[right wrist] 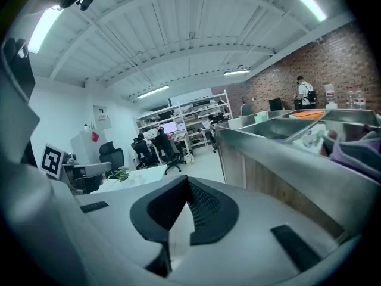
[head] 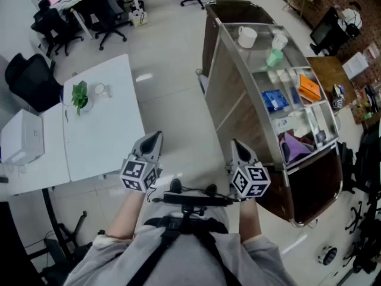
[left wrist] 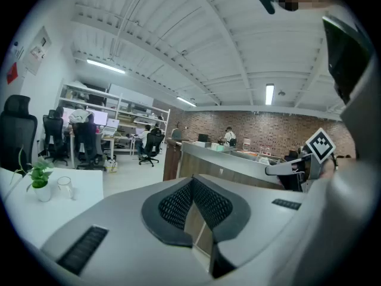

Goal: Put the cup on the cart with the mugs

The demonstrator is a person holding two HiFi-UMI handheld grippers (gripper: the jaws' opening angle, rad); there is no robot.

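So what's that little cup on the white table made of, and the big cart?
The cup looks like clear glass, maybe plastic: you can see through it. The cart has a shiny grey top, probably metal since it catches light, and brown sides that look like wood.

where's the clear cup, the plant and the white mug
clear cup (head: 99, 90): head view, on its rim
plant (head: 79, 94): head view, on its leaves
white mug (head: 246, 36): head view, on its body
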